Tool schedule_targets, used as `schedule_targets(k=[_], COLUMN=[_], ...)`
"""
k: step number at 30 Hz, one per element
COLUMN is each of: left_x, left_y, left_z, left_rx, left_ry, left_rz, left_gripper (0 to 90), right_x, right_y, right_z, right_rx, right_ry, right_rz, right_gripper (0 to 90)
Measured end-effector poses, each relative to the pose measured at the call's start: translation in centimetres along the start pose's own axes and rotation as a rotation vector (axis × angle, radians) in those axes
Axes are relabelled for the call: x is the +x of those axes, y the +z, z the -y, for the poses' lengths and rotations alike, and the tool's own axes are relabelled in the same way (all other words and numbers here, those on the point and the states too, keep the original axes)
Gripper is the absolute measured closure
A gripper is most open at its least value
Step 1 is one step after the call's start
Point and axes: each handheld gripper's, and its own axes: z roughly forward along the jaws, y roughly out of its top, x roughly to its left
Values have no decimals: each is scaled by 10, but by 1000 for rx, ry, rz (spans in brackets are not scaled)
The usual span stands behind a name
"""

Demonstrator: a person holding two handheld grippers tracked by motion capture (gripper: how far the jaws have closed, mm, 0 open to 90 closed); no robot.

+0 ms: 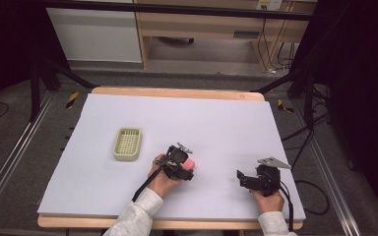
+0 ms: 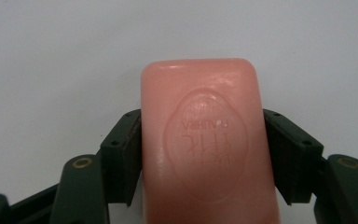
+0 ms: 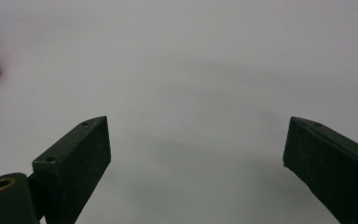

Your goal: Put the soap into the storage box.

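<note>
Down at the near edge of the white table [image 1: 226,128], two hands in pale sleeves each hold a black gripper. The right gripper [image 3: 196,154] sits near the front right corner. Its jaws are spread far apart, and there is just bare table between them. A little farther in, near the middle, the left gripper [image 2: 200,158] squeezes a pink bar of soap [image 2: 207,144] from both sides. The soap has an oval stamp with letters on top. It rests low over the table. Farther back and to the left, well apart from the soap, sits a small pale green basket [image 1: 127,143].
</note>
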Motion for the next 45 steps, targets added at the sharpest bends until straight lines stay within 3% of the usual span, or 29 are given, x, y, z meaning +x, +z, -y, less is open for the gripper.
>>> schedule_targets(k=[13,21,32,45], left_x=[2,7,29,75], left_y=[-3,-19,-49,-86], left_z=[-2,0,11,39], left_rx=[33,-9,-72,-146], left_ry=[28,25,-2,-99], left_rz=[26,39,27,-9], left_gripper=[370,370,369,369], right_x=[-1,0,0,0], right_y=[0,0,0,0], right_z=[0,0,0,0], right_rx=[-2,-2,0,-2], right_ry=[-3,-2,-1,-1], right_rz=[2,1,2,8], right_gripper=[78,77,77,78])
